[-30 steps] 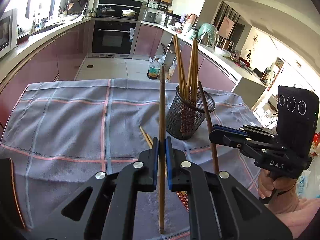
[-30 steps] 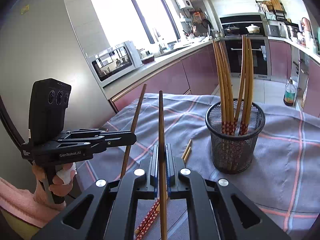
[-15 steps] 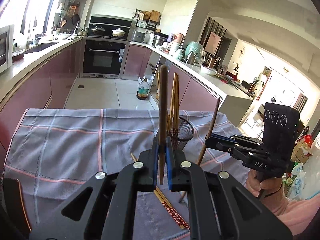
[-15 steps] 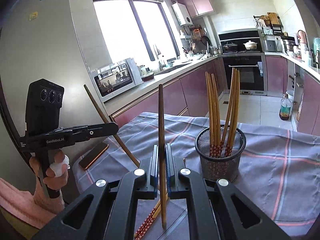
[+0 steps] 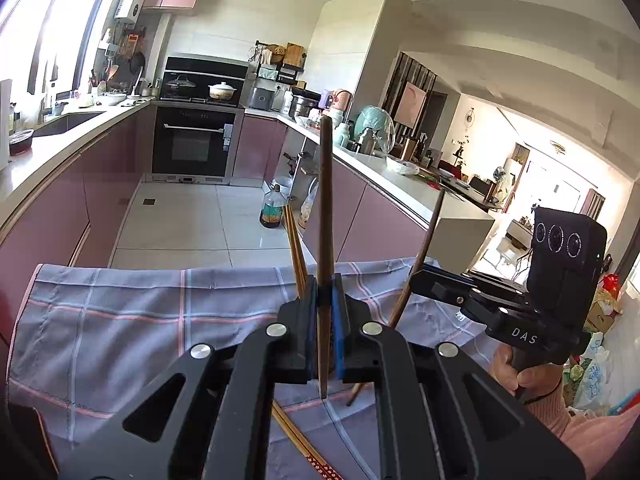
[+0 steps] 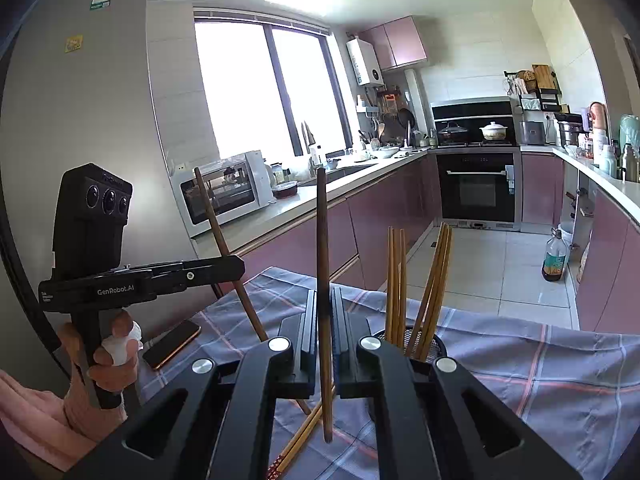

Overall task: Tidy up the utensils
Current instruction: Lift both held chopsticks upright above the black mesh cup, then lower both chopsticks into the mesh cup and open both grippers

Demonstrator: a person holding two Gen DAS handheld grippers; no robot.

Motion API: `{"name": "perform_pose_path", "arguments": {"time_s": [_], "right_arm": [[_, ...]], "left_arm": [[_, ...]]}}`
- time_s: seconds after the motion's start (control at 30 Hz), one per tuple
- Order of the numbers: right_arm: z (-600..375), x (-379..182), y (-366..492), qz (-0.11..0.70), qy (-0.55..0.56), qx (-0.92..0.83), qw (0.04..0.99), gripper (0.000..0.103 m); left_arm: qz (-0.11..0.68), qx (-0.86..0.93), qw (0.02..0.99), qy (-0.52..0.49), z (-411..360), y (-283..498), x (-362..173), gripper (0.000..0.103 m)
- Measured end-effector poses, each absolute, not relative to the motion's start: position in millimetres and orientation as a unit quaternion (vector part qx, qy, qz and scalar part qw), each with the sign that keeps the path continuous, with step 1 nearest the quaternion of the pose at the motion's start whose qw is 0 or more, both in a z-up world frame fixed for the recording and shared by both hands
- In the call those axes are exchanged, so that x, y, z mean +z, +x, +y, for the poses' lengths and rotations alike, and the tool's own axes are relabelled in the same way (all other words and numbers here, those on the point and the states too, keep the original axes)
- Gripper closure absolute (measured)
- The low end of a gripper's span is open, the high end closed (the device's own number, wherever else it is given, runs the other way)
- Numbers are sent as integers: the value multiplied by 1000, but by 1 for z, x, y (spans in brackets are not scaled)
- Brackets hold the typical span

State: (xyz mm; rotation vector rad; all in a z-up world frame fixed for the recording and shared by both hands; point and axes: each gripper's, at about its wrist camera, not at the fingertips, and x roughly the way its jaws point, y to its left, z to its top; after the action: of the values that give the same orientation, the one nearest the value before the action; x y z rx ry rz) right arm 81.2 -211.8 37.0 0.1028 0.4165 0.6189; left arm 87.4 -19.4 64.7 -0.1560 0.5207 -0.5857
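Note:
My left gripper (image 5: 325, 312) is shut on a dark brown chopstick (image 5: 325, 220) that stands upright, lifted off the cloth. My right gripper (image 6: 324, 320) is shut on a second dark chopstick (image 6: 322, 240), also upright. Each shows in the other's view: the right gripper (image 5: 420, 276) with its stick tilted, the left gripper (image 6: 236, 268) likewise. The black mesh holder (image 6: 426, 340) with several light chopsticks (image 6: 400, 280) stands just right of my right fingers. In the left wrist view only the holder's stick tips (image 5: 297, 248) show behind my finger. A loose patterned pair (image 6: 304, 436) lies on the cloth below.
A grey checked cloth (image 6: 540, 380) covers the table. A phone (image 6: 172, 344) lies at its left edge near the hand holding the left gripper. Beyond the table are kitchen counters, an oven (image 5: 194, 144) and an oil bottle (image 6: 555, 258) on the floor.
Both grippers have risen with their dark chopsticks, whose lower tips now hang above the cloth. The mesh holder has sunk low in both views and is hidden behind the left fingers.

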Motion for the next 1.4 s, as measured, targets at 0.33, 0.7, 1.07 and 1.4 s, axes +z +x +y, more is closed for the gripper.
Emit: {"name": "perform_pose_path", "arguments": {"time_s": [0.33,0.7,1.07,1.4], "right_arm": [[-217,52,88,191,47,300,933,98],[-222,70,107,181,43,295,937,98],[-232,76,120,174,39,278,944,98],[-234,53,135,202,45,266,941,98]], "left_arm": [[233,-287,927,-70,-32,103,87,95],[221,-282,932,-60,-46,117,102,95],[233,-276,932,-46,-64,134,101,95],[265,-273,924,-34,-76,155,83,95]]}}
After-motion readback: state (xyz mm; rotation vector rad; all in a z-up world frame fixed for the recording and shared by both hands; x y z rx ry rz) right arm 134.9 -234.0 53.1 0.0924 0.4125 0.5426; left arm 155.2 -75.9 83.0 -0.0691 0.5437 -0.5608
